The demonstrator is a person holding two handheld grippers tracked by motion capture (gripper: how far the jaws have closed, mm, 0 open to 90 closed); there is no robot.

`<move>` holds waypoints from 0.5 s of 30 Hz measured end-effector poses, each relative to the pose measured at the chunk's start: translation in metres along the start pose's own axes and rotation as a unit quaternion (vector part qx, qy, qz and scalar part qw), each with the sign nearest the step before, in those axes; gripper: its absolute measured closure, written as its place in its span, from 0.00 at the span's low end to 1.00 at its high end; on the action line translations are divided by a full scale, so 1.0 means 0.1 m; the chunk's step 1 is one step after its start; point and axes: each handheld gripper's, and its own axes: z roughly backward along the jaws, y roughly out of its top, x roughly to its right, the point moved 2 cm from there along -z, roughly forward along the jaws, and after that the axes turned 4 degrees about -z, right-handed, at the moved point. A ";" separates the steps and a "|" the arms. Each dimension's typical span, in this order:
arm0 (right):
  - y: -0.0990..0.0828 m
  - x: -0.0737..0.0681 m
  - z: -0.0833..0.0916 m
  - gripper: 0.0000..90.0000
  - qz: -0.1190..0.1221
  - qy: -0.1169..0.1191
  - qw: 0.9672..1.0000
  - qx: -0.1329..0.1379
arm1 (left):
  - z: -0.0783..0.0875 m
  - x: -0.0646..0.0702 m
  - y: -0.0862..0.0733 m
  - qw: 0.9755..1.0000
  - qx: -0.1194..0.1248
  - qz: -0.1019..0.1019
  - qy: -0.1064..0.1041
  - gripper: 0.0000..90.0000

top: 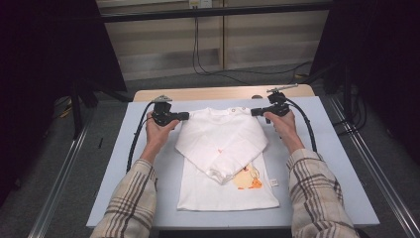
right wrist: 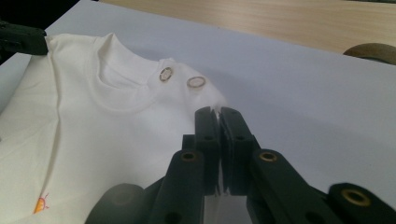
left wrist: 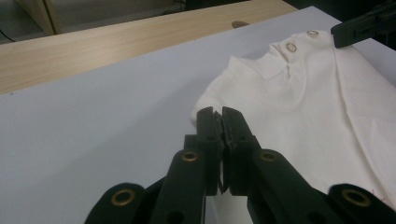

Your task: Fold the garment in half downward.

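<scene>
table [top: 317, 148]: pale blue-grey top, with a bare wooden strip [top: 218, 92] along the far edge. wide bare surface lies to the left of my left arm and to the right of my right arm; a narrower bare band runs between the shirt's collar and the wood.

shirt [top: 213, 193]: white, long-sleeved, lying flat near the middle of the table, collar toward the far edge, hem close to the near edge. both sleeves are folded across the chest, partly covering an orange and yellow print [top: 246, 179]. a small tag [top: 274, 182] sticks out at the right side seam.

my left gripper [left wrist: 218, 116]: at the shirt's left shoulder corner, jaws pressed nearly together with the edge of the white cloth pinched between them, low over the table.

my right gripper [right wrist: 218, 114]: at the right shoulder corner, jaws likewise closed tight on the cloth edge, just beside the two snaps [right wrist: 196, 82].

cables [top: 136, 136]: one black cable trails from each gripper back along the outside of each forearm.

round dark knot [right wrist: 371, 51]: in the wood, past the right shoulder.
</scene>
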 end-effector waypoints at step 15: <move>0.00 -0.11 0.25 0.96 0.005 0.013 0.999 0.030 | 0.23 0.13 0.11 0.999 0.023 -0.022 -0.007 0.97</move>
